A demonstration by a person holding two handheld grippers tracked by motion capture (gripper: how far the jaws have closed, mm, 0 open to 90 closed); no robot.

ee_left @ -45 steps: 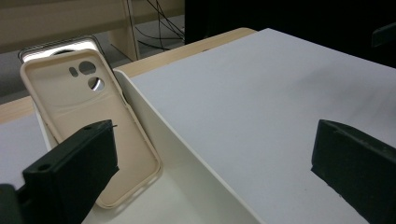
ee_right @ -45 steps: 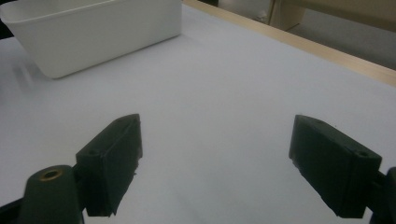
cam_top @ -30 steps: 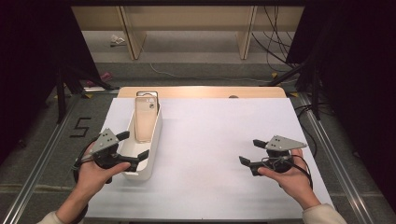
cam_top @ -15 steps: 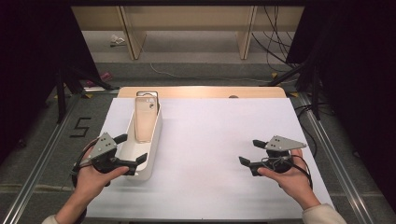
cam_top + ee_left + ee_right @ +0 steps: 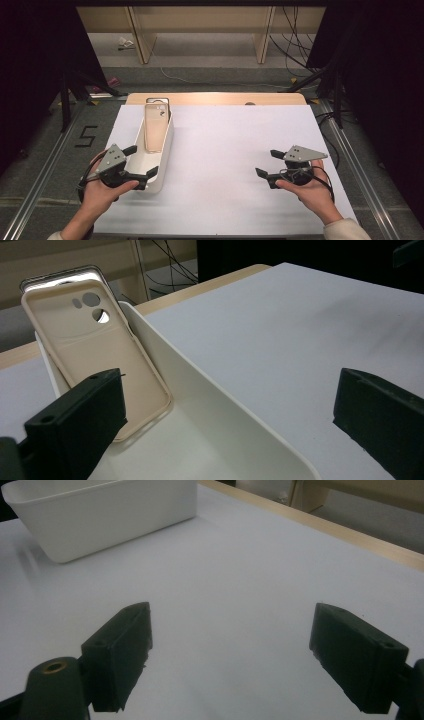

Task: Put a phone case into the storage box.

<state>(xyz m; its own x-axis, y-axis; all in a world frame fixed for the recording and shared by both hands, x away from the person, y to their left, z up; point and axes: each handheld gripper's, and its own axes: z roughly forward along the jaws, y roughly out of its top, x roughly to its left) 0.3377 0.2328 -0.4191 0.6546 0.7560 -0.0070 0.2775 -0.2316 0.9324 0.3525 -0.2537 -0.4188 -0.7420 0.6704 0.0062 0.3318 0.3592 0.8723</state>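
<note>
A long white bin (image 5: 156,176) stands at the table's left. A beige phone case (image 5: 156,127) leans upright against its far end, with a clear-rimmed case behind it. My left gripper (image 5: 142,160) hovers open at the bin's near end. In the left gripper view the bin's right wall (image 5: 225,405) runs between the jaws of that gripper (image 5: 227,390), one jaw over the bin's inside and the other over the table, while the phone case (image 5: 95,350) stands ahead. My right gripper (image 5: 266,162) is open and holds nothing, low over the white table at the right (image 5: 232,635).
A white sheet (image 5: 225,150) covers the table, with a wooden strip (image 5: 215,98) along its far edge. The bin (image 5: 110,515) lies far off in the right gripper view. Metal rails, cables and wooden shelving legs surround the table.
My left gripper has drifted slightly back toward the person along the bin's near end. The right gripper has not moved.
</note>
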